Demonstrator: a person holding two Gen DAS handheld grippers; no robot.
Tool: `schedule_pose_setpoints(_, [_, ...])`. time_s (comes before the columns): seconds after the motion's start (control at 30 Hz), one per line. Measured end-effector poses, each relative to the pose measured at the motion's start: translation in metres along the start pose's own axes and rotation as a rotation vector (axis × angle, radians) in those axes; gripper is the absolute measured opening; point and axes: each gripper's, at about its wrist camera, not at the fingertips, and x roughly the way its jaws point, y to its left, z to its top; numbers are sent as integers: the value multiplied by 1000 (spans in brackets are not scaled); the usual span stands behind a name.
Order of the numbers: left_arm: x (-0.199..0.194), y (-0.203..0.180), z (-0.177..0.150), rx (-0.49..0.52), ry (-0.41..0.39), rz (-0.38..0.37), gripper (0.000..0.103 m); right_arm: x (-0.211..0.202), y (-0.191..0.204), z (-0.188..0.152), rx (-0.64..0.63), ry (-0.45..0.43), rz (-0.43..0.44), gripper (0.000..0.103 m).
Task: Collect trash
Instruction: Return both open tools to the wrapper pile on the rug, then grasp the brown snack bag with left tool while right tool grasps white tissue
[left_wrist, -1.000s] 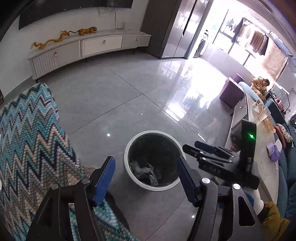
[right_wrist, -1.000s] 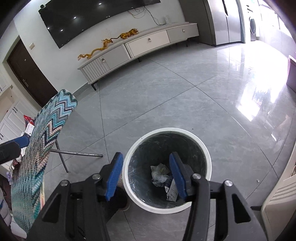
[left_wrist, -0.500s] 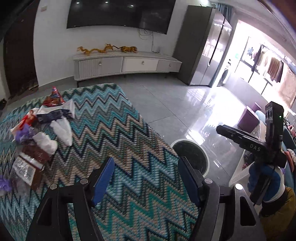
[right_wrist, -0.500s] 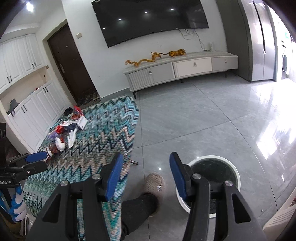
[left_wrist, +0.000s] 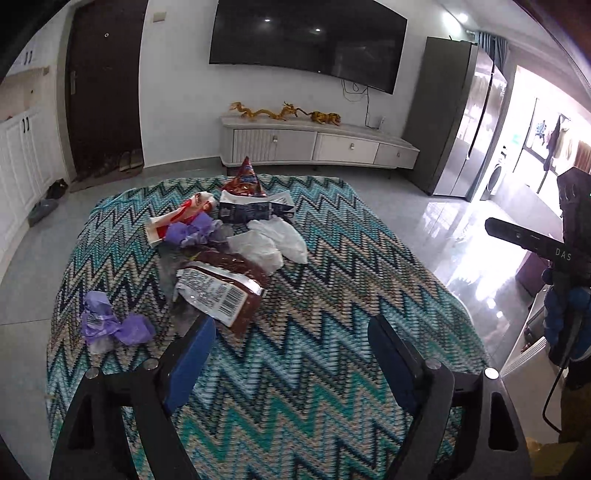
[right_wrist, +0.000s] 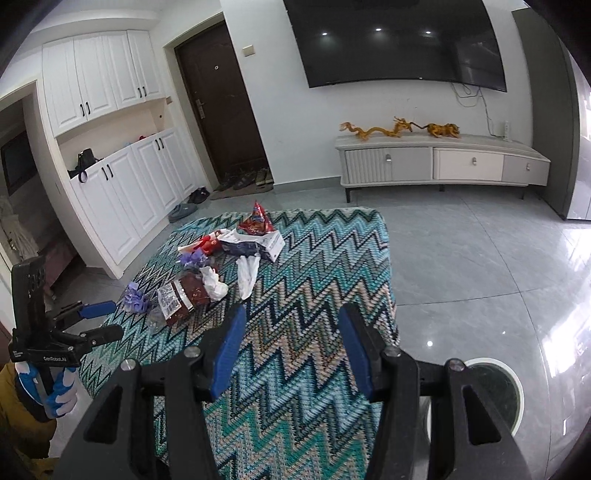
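A pile of trash lies on the far left part of the zigzag-cloth table (left_wrist: 332, 369). It holds a brown wrapper with a barcode (left_wrist: 221, 291), purple wrappers (left_wrist: 110, 325), white plastic bags (left_wrist: 269, 240), a dark carton (left_wrist: 255, 208) and a red snack bag (left_wrist: 245, 181). My left gripper (left_wrist: 291, 332) hovers over the table's near part, short of the brown wrapper; its jaws are opening with nothing between them. My right gripper (right_wrist: 291, 317) stands open and empty over the table (right_wrist: 314, 266), right of the pile (right_wrist: 192, 291). The left gripper (right_wrist: 99, 319) shows at that view's left edge.
A white-rimmed round trash bin (right_wrist: 519, 387) stands on the grey tiled floor at the table's right, partly behind my right gripper. A low TV cabinet (right_wrist: 443, 162) lines the far wall, and white cupboards (right_wrist: 110, 184) and a dark door stand to the left.
Both grippers swung up and away from the floor bin and now face the table with the trash pile. The left jaws stand wider than before; the right jaws look unchanged.
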Motion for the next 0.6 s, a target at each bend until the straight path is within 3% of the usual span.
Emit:
schedule_pose_setpoints(0.23, [52, 23, 20, 63, 75, 79, 93, 68, 13, 7, -38, 101, 38, 51])
schedule_pose_setpoints(0.5, [111, 8, 20, 249, 143, 194, 94, 133, 31, 16, -95, 178, 107, 51])
schedule_pose_setpoints(0.6, [123, 12, 22, 270, 145, 238, 94, 152, 39, 21, -110, 192, 131, 51])
